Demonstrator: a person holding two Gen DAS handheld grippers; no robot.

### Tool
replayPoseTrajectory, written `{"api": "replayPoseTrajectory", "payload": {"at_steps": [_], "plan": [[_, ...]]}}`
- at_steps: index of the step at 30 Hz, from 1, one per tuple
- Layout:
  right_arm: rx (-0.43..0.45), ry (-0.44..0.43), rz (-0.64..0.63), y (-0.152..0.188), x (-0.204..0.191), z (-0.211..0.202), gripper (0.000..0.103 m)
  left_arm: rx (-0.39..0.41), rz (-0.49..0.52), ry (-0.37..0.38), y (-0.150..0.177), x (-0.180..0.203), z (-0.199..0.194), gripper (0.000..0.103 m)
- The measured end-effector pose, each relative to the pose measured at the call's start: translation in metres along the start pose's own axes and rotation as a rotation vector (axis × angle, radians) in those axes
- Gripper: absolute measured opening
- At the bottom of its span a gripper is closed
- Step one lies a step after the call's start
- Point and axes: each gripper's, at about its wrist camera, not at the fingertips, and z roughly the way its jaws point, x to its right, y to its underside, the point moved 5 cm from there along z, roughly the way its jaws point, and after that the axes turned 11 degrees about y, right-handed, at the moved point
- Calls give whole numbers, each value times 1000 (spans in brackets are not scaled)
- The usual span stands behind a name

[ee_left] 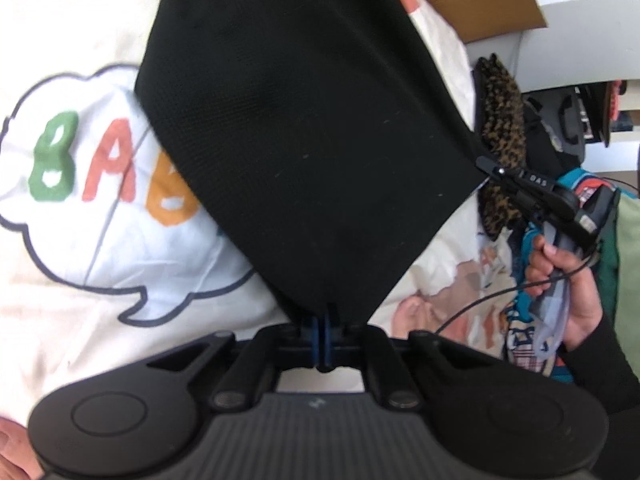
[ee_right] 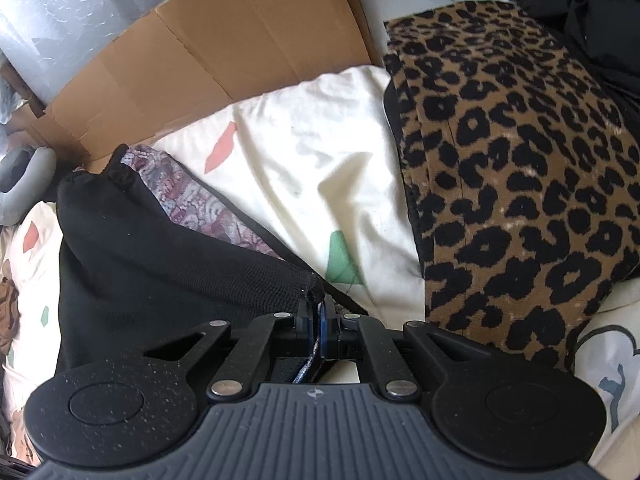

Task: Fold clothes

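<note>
A cream bedsheet (ee_right: 320, 168) printed with coloured letters is spread out. A brown cardboard sheet (ee_right: 224, 48) is seen beyond its far edge, with a grey cushion (ee_right: 24, 180) at the sheet's left.

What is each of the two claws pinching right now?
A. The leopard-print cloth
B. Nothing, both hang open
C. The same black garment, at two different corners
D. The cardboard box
C. The left claw is shut on a corner of the black garment, and in the same view the right claw clamps another corner of it; the leopard-print cloth and the cardboard box lie untouched.
</note>
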Motion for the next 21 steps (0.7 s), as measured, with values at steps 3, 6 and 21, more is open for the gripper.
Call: {"api": "replayPoseTrajectory", "payload": {"at_steps": [3,6,21], "plan": [[-17,21,-2,4,1,10,3,-15,16,-25,1,-5,7,3],[-23,40,0,5,3,12,4,-22,26,-32,1,-3,9,2],[18,133,-27,1,16,-5,4,-54,93,-114,-10,-2,-16,30]]}}
